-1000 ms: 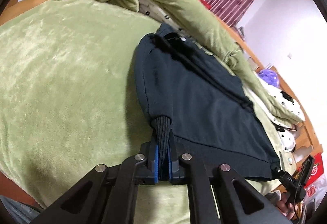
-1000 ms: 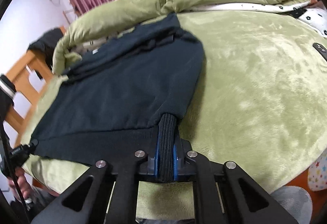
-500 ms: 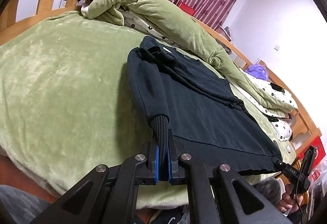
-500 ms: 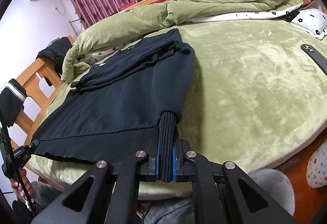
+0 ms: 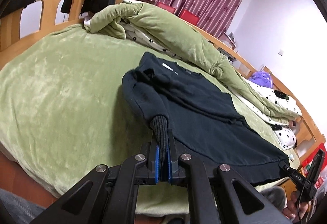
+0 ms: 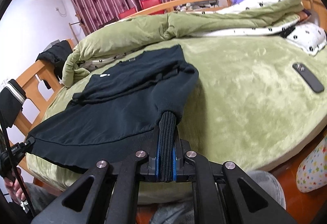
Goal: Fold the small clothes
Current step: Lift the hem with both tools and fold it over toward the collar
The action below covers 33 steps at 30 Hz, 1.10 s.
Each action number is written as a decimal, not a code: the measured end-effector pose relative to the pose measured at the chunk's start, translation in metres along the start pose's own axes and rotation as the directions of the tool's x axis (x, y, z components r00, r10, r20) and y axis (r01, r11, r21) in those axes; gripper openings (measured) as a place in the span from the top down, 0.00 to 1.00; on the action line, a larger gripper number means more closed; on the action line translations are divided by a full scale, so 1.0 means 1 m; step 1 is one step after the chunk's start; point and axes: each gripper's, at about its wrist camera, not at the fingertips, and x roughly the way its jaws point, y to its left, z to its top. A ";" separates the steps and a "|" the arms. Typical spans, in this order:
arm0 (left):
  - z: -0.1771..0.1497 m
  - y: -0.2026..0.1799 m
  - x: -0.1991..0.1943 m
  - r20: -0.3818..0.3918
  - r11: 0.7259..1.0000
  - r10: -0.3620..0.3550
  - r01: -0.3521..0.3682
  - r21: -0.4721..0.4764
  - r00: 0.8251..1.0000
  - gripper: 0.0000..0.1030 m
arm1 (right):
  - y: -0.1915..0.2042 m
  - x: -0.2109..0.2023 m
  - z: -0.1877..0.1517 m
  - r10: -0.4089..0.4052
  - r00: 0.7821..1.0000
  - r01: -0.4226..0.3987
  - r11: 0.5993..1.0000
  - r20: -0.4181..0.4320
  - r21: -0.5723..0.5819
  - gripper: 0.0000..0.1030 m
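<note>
A dark navy sweatshirt (image 5: pixel 206 121) lies across the green bed, also in the right wrist view (image 6: pixel 114 109). Its upper part is folded over the body. My left gripper (image 5: pixel 162 152) is shut on a ribbed cuff (image 5: pixel 160 128) together with the hem corner, held off the bed near the front edge. My right gripper (image 6: pixel 166 154) is shut on the other ribbed cuff (image 6: pixel 167 128) and hem corner. The hem (image 6: pixel 81 150) stretches between the two grippers. The other gripper shows at each view's edge.
A green plush blanket (image 5: pixel 61 89) covers the bed. A rolled green quilt (image 5: pixel 163 29) lies behind the sweatshirt. A dark phone (image 6: pixel 307 80) lies on the bed at right. A wooden headboard (image 5: pixel 51 1) carries dark clothes. A star-print pillow (image 6: pixel 312 170) sits low right.
Both grippers have pulled back and lifted, keeping hold of the cuffs. The sweatshirt's lower edge has risen off the bed and the views now look lower across the bed.
</note>
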 end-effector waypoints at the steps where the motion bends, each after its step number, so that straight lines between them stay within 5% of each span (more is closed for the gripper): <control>1: 0.004 -0.004 0.001 0.004 1.000 0.002 -0.002 0.003 1.000 0.94 | 0.002 0.000 0.006 0.000 1.000 0.000 1.000 0.003 0.000 0.92; 14: 0.083 -0.035 0.044 0.027 0.999 0.040 -0.040 0.006 0.999 0.94 | 0.020 0.026 0.089 -0.009 0.999 0.009 1.000 0.033 0.004 0.92; 33: 0.188 -0.034 0.184 0.007 0.995 0.093 -0.093 -0.041 0.996 0.94 | 0.022 0.176 0.232 0.098 0.995 -0.098 0.983 0.010 0.157 0.92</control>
